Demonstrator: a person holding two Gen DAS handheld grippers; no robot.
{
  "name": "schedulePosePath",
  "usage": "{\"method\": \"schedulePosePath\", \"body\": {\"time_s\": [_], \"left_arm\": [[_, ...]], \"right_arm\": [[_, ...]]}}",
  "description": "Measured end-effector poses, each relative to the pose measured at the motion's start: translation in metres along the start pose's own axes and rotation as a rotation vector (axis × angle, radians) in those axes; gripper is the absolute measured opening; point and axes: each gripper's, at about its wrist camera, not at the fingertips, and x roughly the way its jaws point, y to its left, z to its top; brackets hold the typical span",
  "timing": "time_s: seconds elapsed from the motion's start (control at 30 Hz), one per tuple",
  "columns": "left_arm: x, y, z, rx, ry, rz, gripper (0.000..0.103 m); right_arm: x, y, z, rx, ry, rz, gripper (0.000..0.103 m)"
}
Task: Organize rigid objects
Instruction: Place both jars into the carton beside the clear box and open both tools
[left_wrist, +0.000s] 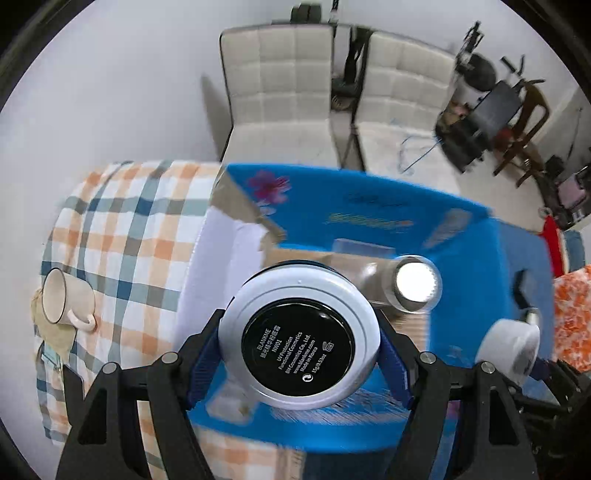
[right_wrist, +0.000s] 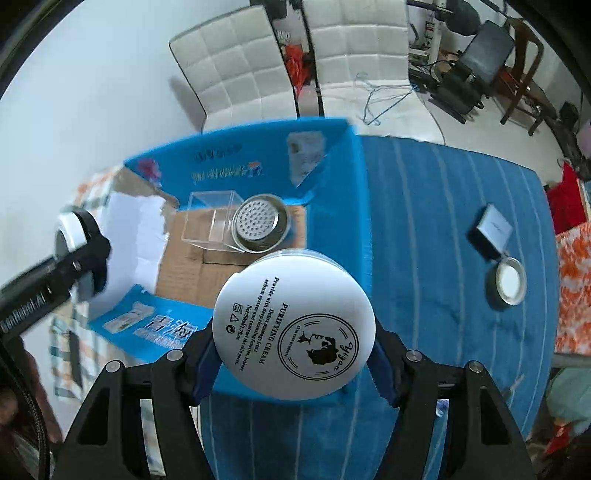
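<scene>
Left hand-held gripper (left_wrist: 299, 350): clamped on round white compact with black labelled base (left_wrist: 299, 341), held by its rim between blue pads, base toward camera. Carried above near edge of open blue cardboard box (left_wrist: 369, 192), not yet inside.

Right hand-held gripper (right_wrist: 293, 332): clamped on round white cream jar with black printed lid (right_wrist: 293, 325), likewise edge-gripped. Hanging over box's near right corner, above blue striped tabletop cloth (right_wrist: 424, 221).

Already in box, on brown cardboard floor: clear square acrylic container (right_wrist: 210, 221), with round perforated metal strainer (right_wrist: 260, 225) leaning against or into it; exact contact not clear.

Still out on tabletop: small dark flat square case (right_wrist: 491, 230) and round metal-rimmed lid (right_wrist: 511, 280), just beside each other, well apart from box. White mug with dark rim (left_wrist: 62, 301) lying on its side on checked orange-and-blue cloth (left_wrist: 129, 229), left of box.

Risks, as judged:
- Smooth round rims pinched at two points only; likely to pivot or squirt out if squeezed off-centre or jolted.
- Both loads converging on same box opening; collision of grippers or of jar against compact plausible.
- Near wall and flaps standing up; snagging a flap on descent could tip or shove light box.
- Release from height onto strainer or acrylic container: knock, scuff, or bounce out.
- Free floor mainly left and front; crowding right-rear corner would stack items unstably.
</scene>
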Motion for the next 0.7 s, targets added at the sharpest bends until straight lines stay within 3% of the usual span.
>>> {"method": "schedulePosePath", "body": {"time_s": [0.2, 0.37, 0.7], "left_arm": [[0.07, 0.023, 0.027, 0.017, 0.118, 0.03, 0.074], [0.097, 0.016, 0.041, 0.084, 0.165, 0.041, 0.074], [0.122, -0.005, 0.048, 0.196, 0.21, 0.05, 0.074]], "right_arm": [[0.067, 0.015, 0.016, 0.034, 0.119, -0.036, 0.07], [0.101, 0.02, 0.022, 0.052, 0.181, -0.072, 0.07], [0.116, 0.045, 0.023, -0.069, 0.173, -0.157, 0.07]]}}
